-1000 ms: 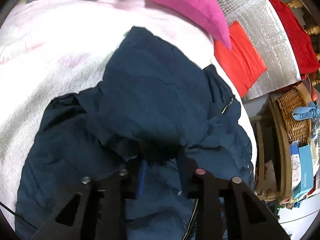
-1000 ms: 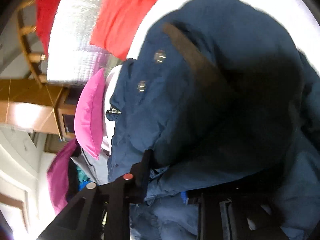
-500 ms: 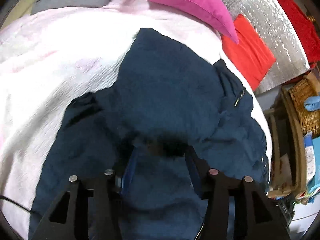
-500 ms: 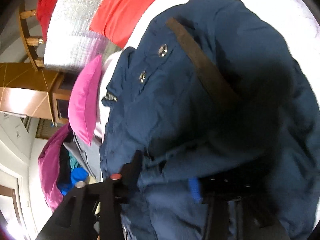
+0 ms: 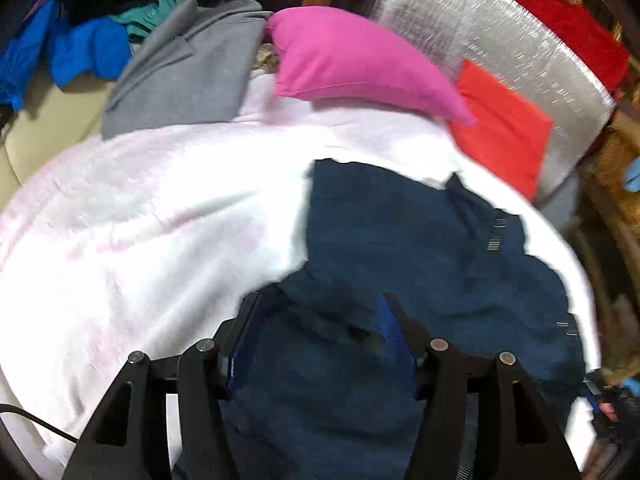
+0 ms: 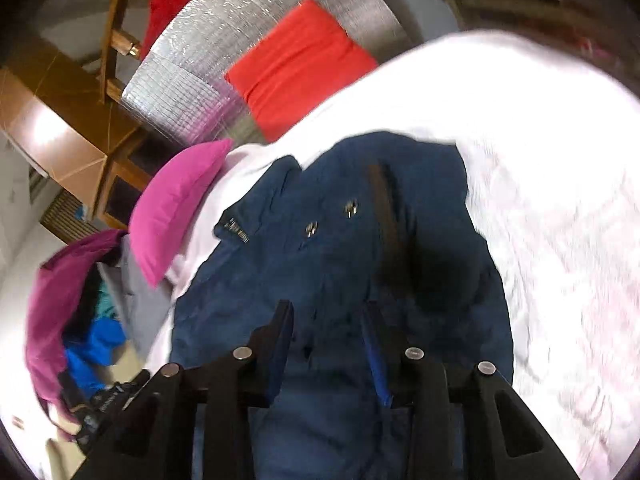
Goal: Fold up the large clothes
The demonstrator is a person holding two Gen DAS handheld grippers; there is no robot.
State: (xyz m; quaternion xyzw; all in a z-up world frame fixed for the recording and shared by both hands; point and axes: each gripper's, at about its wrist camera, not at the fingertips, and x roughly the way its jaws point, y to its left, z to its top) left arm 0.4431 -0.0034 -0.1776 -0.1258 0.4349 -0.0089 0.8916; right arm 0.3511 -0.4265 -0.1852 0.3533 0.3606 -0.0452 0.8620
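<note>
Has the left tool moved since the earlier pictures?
Yes. The left tool has lifted and tilted up: the pink pillow sits lower in its view now. Its jaws have just been opening over the navy jacket.

A lived-in bedroom at home: a bed under a fluffy white blanket [image 5: 132,216], a bright pink cushion [image 5: 352,60] and a red-orange one [image 5: 504,128], heaped clothes [image 5: 84,44], a woven wicker basket [image 5: 612,168], wooden furniture [image 6: 60,120].

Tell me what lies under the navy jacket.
The navy jacket lies on a white blanket, which shows around its far and side edges. What is beneath the jacket's middle is covered and cannot be seen.
</note>
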